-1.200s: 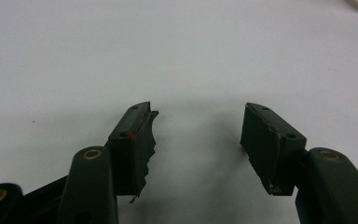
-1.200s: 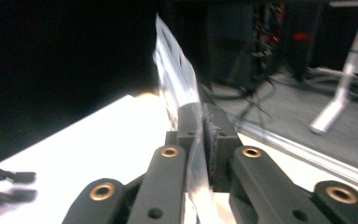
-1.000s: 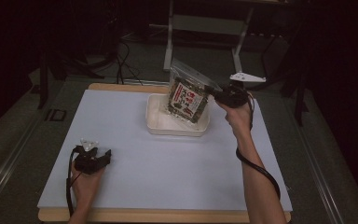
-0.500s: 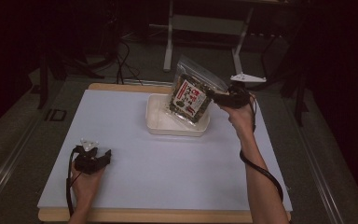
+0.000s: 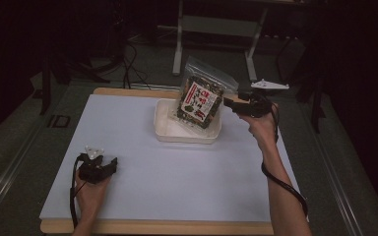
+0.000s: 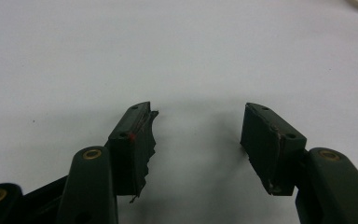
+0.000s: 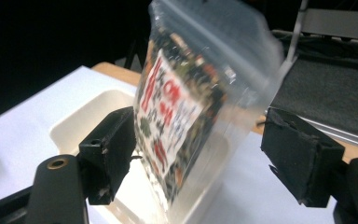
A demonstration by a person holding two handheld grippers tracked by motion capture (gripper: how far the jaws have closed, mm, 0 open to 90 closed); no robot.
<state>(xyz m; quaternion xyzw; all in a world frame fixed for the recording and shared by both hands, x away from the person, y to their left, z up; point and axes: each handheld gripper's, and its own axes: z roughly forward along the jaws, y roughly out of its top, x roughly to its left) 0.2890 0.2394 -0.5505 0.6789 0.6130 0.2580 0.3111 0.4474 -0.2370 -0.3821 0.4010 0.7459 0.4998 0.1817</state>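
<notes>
Right gripper (image 5: 229, 103), upper right of centre in high view, has jaws just opened wide w/ snack bag (image 5: 202, 96) between them but pads off it. Bag stands tilted in white tray (image 5: 165, 129), centre-top of table (image 5: 128, 147). Left gripper (image 5: 109, 166) lower left, jaws open, empty.

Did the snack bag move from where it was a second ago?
No. The snack bag stands in the same spot in the white tray; the right gripper has just been opening around it.
</notes>
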